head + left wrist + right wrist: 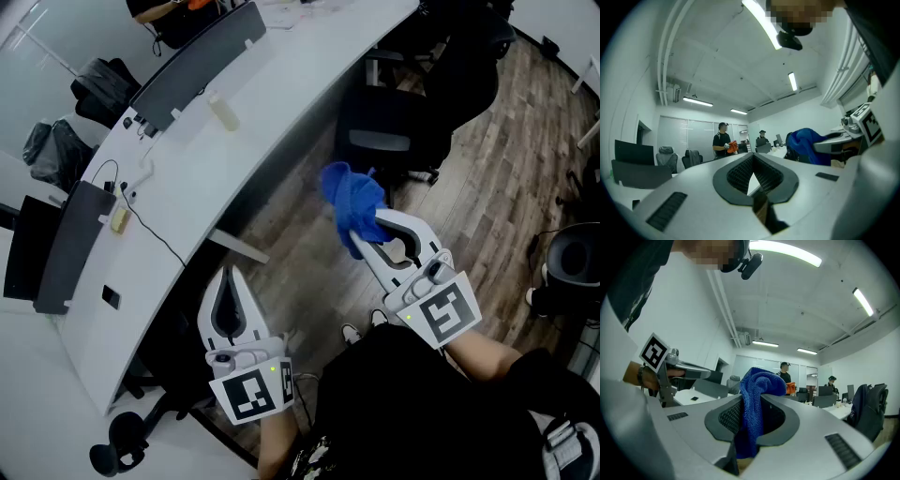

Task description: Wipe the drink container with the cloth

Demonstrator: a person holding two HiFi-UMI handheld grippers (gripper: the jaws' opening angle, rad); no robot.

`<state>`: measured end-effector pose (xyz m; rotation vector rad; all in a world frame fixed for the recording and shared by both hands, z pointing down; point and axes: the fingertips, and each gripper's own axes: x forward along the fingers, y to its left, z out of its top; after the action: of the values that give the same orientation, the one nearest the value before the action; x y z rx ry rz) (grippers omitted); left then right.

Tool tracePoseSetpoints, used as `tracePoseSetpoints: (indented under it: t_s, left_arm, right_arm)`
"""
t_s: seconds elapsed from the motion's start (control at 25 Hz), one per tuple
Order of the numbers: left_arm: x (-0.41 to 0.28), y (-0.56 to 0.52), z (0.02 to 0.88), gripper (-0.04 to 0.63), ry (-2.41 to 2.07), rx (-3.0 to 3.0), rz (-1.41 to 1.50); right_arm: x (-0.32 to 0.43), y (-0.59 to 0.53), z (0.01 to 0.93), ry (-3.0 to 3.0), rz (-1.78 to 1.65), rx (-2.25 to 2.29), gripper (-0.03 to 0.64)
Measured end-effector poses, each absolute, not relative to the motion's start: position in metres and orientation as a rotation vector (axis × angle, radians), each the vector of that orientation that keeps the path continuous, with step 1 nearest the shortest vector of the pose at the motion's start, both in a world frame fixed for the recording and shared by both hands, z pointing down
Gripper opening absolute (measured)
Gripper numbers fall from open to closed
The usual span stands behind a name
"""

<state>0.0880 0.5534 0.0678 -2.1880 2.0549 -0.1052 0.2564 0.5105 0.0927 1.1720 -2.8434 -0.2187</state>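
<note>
stage: early | cloth (352,197) clamped in right tool (366,236) | left tool (228,279) jaws together, empty | bottle (223,112) on table (281,89) (probably the container) not yet wiped

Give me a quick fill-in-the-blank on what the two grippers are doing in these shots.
1. The right gripper is shut on a ___ cloth.
2. The left gripper has its jaws ___, with nothing between them.
3. The cloth is held over the ___, beside the white desk.
Missing words: blue; shut; floor.
</note>
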Motion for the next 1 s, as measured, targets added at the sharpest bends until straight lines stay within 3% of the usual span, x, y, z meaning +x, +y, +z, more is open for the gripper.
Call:
tracePoseSetpoints:
  t_s: [0.48, 1.0]
  left_arm:
    - [0.064, 0.564, 0.077, 0.002, 2.085, -2.159, -0.152]
    - [0.103, 0.566, 0.095, 0.0, 2.149, -2.172, -0.196]
  right_arm:
    - [0.258, 0.523, 0.112, -2.829, -0.11, 1.203, 0.057]
    - [0.315, 0.504, 0.138, -2.829, -0.082, 1.18, 0.057]
